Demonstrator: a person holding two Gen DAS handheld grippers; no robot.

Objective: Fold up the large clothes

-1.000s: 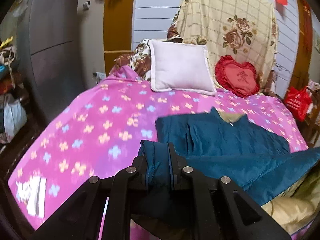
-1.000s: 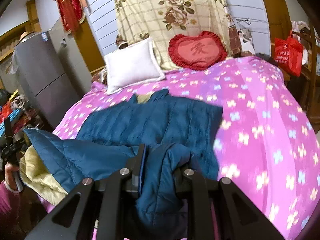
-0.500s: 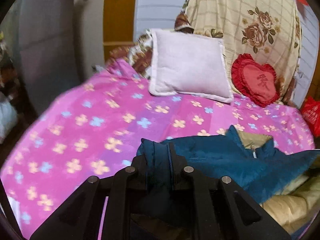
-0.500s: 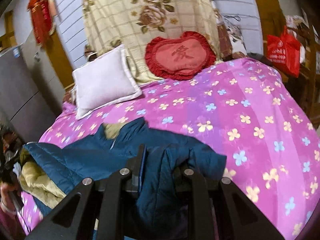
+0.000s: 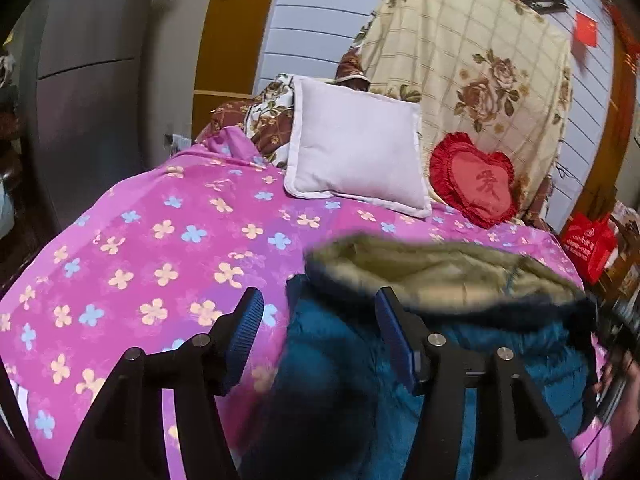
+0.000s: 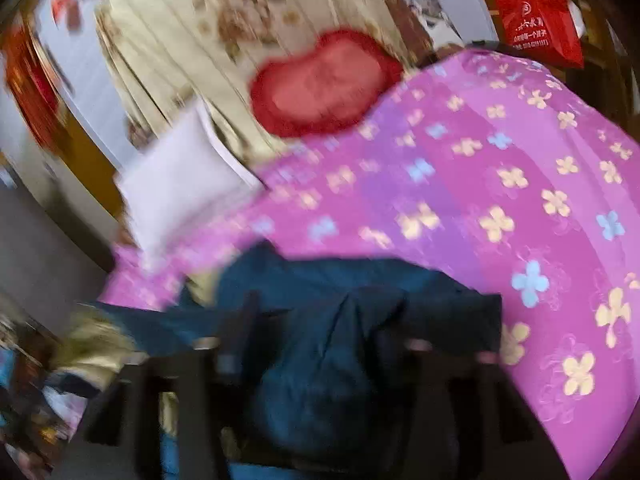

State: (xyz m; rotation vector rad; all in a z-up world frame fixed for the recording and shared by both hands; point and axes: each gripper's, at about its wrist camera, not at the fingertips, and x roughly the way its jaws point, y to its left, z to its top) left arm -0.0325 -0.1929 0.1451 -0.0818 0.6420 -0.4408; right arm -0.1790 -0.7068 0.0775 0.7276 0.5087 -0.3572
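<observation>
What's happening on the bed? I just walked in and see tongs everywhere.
A person with tongs in each hand is folding a teal padded jacket on the pink flowered bedspread. The left tongs are open, with the jacket's edge lying loose between their fingers, tan lining showing. The right view is motion-blurred; the right tongs have jacket fabric between them, grip unclear.

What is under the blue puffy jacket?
The blue quilted jacket lies on the pink flowered bedspread. Its tan lining is turned up. Whatever the jacket covers cannot be seen.
</observation>
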